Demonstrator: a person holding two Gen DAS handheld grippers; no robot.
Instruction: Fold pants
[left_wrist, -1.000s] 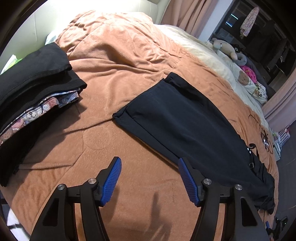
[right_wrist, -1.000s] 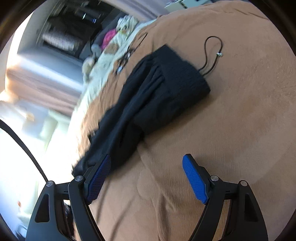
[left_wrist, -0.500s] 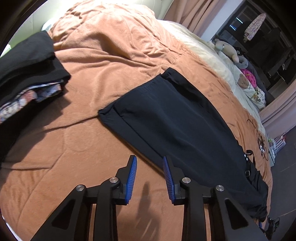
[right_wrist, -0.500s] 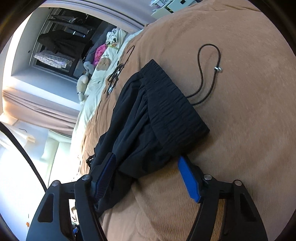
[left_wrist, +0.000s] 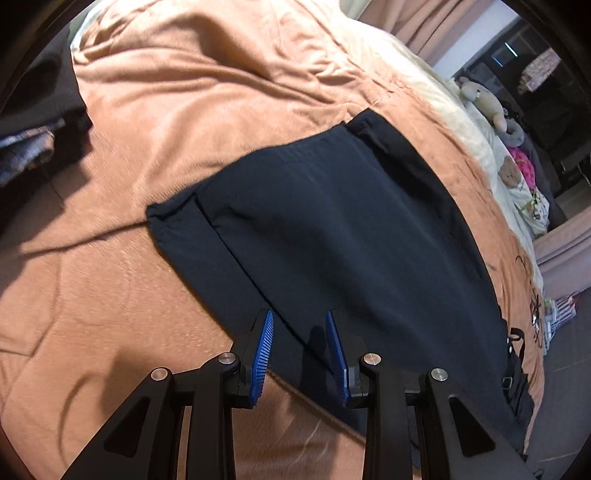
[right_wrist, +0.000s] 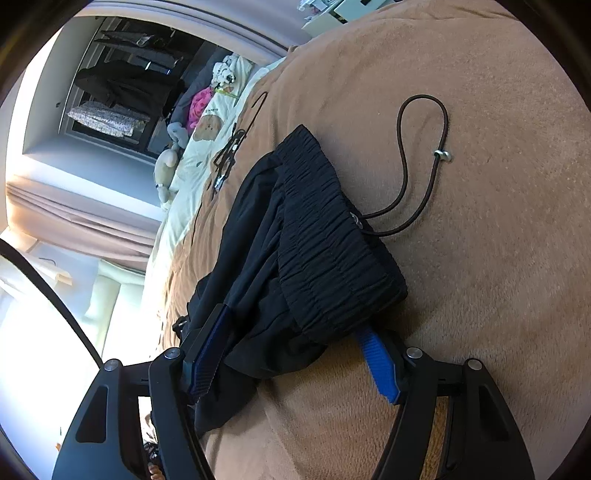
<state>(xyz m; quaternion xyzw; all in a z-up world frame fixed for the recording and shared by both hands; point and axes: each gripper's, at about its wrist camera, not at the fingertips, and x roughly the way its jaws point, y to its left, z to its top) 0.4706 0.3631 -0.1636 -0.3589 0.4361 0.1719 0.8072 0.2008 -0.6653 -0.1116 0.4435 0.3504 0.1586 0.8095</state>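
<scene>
My left gripper (left_wrist: 299, 325) hangs over the near edge of the black pants (left_wrist: 332, 229), which lie flat along the brown blanket (left_wrist: 207, 103), leg ends toward the far left. Its jaws have just been closing and now stand narrowly apart, the blue pads above the cloth with nothing pinched between them. My right gripper (right_wrist: 295, 332) sits at the other end, at the gathered elastic waistband (right_wrist: 332, 254). Its jaws have been closing too and now straddle the bunched waist, the left pad against the loose cloth and the right pad tucked under the waistband's corner; I cannot tell whether they truly press it. The drawstring (right_wrist: 417, 158) loops out over the blanket beside the waistband. A stack of folded clothes (left_wrist: 33, 122) lies at the far left, well apart from the pants.
</scene>
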